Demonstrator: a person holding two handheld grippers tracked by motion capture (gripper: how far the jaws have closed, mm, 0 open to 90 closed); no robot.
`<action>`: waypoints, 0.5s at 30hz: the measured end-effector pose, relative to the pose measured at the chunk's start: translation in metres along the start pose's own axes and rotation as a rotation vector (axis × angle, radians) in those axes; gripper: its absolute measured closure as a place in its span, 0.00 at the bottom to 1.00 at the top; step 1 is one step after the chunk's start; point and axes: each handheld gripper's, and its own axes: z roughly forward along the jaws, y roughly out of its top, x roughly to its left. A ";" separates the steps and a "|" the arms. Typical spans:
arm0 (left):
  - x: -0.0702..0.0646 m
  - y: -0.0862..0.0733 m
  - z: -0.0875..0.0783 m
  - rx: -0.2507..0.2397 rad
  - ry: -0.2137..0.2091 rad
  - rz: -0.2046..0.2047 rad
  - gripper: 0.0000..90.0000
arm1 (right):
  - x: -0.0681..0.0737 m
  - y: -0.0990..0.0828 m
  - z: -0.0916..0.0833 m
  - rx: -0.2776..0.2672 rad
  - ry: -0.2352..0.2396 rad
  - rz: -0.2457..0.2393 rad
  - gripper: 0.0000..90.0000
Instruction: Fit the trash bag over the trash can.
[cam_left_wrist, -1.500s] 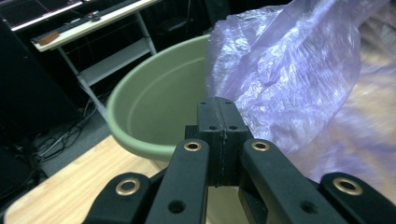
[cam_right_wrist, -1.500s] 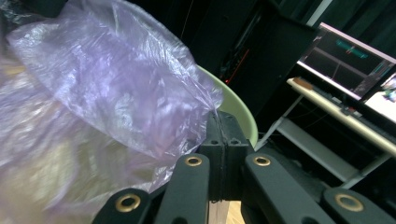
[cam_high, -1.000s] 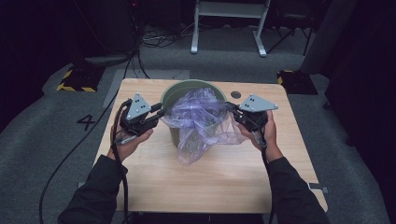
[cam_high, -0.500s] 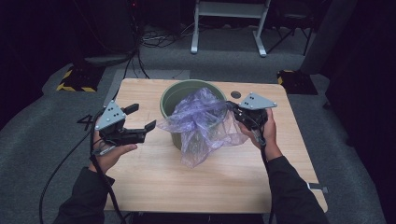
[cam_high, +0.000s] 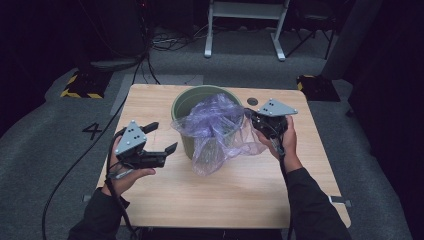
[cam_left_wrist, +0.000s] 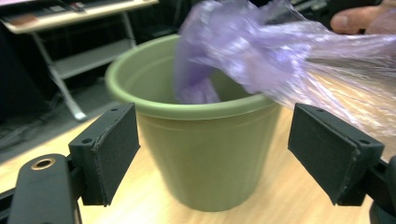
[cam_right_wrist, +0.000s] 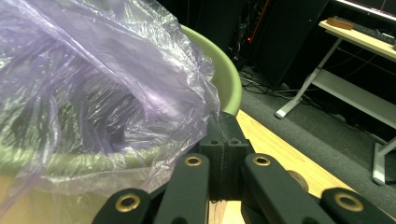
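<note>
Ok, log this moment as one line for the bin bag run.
left gripper: open, jaws just opened, off bag | right gripper: shut on purple bag | green bin: upright on table

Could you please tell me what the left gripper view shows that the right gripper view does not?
The left gripper view alone shows the left gripper open, nothing between its pads, facing the green bucket's outer wall, and a fingertip of the person's other hand. The right gripper view alone shows the right gripper shut on the bag's edge. Both show the green bucket with the purple plastic bag draped over its rim, on the wooden table.
</note>
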 end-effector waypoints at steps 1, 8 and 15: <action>-0.003 0.002 0.003 -0.004 -0.001 0.000 0.18 | 0.000 0.000 -0.002 -0.008 -0.001 -0.001 1.00; -0.032 0.014 0.017 -0.015 -0.107 0.028 0.17 | 0.000 0.002 -0.011 -0.030 -0.007 -0.011 0.99; -0.054 0.019 0.034 0.054 -0.110 0.103 0.17 | 0.000 -0.001 -0.015 -0.029 -0.018 -0.006 0.95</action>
